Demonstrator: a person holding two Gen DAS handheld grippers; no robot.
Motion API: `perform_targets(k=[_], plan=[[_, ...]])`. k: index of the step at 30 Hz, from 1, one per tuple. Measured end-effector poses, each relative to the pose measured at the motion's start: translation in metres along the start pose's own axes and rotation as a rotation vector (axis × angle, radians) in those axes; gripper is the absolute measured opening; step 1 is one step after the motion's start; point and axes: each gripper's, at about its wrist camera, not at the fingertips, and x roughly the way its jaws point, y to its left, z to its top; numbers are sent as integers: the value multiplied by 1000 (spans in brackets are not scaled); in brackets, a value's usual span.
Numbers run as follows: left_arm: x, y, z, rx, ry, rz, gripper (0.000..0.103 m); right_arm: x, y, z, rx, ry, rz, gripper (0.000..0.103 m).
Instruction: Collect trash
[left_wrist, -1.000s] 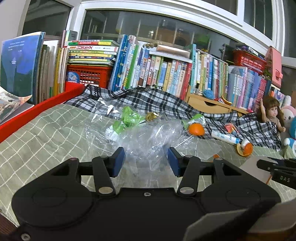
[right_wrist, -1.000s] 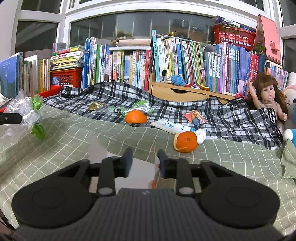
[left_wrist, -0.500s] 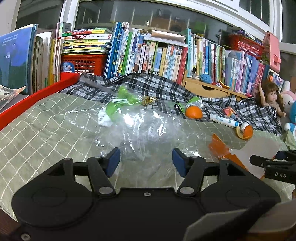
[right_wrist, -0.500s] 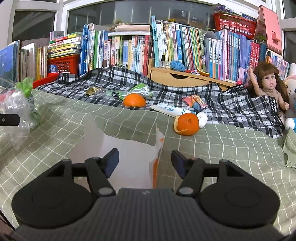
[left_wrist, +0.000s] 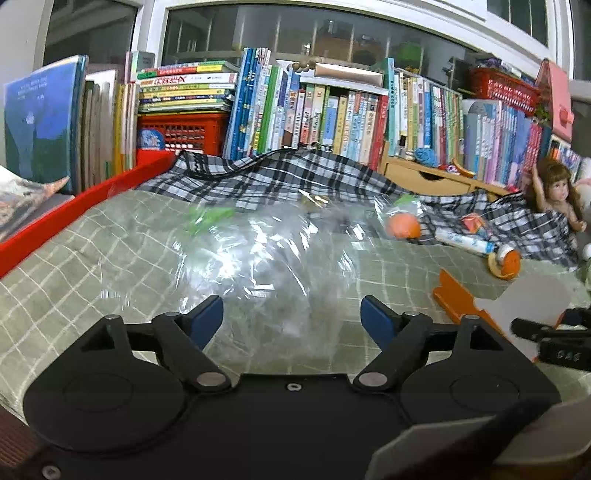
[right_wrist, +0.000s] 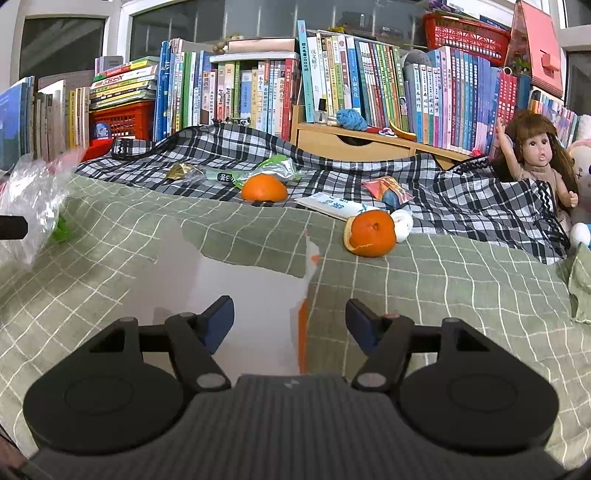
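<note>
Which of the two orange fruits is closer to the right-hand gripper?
The peeled-looking orange on the green checked blanket, beside a small white object. The other orange lies farther back on the black-and-white plaid cloth, by a green wrapper.

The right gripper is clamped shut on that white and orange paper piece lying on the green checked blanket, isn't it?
Not quite. In the right wrist view the right gripper is open, its fingers spread wide, and nothing is pinched. The white and orange paper piece does lie on the green checked blanket, in front of and between the open fingers.
</note>
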Motion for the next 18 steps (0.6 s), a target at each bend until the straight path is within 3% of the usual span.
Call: perform_targets(k=[14, 17, 18], plan=[[53, 33, 14, -104, 38, 127, 88, 11, 2, 2, -18, 11, -9, 78], [61, 38, 16, -103, 27, 139, 83, 13, 1, 1, -12, 17, -9, 78], [62, 40, 15, -102, 18, 143, 74, 15, 0, 0, -8, 22, -7, 78]])
